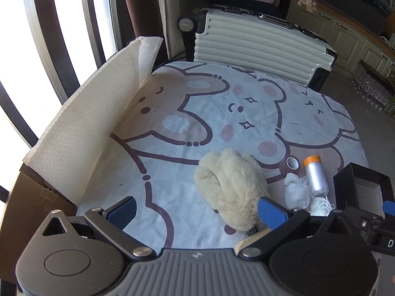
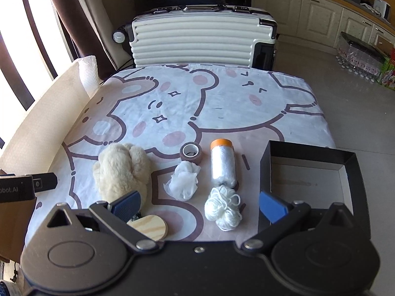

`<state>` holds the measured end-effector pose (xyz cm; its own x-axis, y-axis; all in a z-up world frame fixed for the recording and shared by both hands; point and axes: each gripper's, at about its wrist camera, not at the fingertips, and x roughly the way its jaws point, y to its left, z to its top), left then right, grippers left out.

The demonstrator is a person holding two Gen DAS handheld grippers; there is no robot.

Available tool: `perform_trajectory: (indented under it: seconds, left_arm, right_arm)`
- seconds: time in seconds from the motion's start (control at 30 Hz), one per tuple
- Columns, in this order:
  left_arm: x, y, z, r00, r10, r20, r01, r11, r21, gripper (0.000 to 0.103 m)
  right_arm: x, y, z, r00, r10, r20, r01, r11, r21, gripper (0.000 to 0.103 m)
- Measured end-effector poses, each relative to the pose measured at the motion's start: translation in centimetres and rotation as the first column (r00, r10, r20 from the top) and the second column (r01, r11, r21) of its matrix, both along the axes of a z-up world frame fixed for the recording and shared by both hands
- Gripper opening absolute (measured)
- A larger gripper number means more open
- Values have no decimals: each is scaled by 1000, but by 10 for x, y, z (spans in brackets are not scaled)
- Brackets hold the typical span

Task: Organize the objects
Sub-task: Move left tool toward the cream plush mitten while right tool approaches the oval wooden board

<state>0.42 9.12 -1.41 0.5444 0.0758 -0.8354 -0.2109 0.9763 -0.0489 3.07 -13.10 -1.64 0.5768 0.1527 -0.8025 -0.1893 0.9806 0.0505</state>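
Observation:
On the bear-print cloth lie a cream fluffy earmuff [image 2: 122, 170] [image 1: 230, 188], a brown tape roll [image 2: 190, 151] [image 1: 291, 164], a clear film roll with an orange cap [image 2: 222, 165] [image 1: 316, 176], a white mesh ball [image 2: 184, 180] [image 1: 296, 193], a white yarn bundle [image 2: 223, 208] [image 1: 321, 204] and a round wooden disc [image 2: 150, 227]. An open black box [image 2: 345, 162] [image 1: 363, 185] stands at the right. My right gripper [image 2: 200, 208] is open above the near edge, nothing between its fingers. My left gripper [image 1: 197, 213] is open, its right pad [image 1: 271, 213] beside the earmuff.
A white ribbed suitcase [image 2: 202, 42] [image 1: 256, 44] stands behind the table. A white foam sheet [image 1: 93, 120] [image 2: 47, 120] rises along the left edge, over a cardboard box [image 1: 29, 212]. Windows are at the left, cabinets [image 2: 308, 17] and tiled floor at the right.

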Motion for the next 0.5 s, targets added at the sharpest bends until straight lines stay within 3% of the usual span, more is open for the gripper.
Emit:
perform_trajectory:
  seconds: [0.23, 0.5]
  left_arm:
    - [17, -2, -11, 999, 40, -22, -41, 997, -63, 103]
    - [38, -10, -21, 997, 73, -32, -75, 992, -98, 103]
  right_arm:
    - [7, 5, -11, 997, 83, 8, -83, 996, -31, 103]
    - [20, 6, -28, 985, 167, -42, -166, 986, 12, 103]
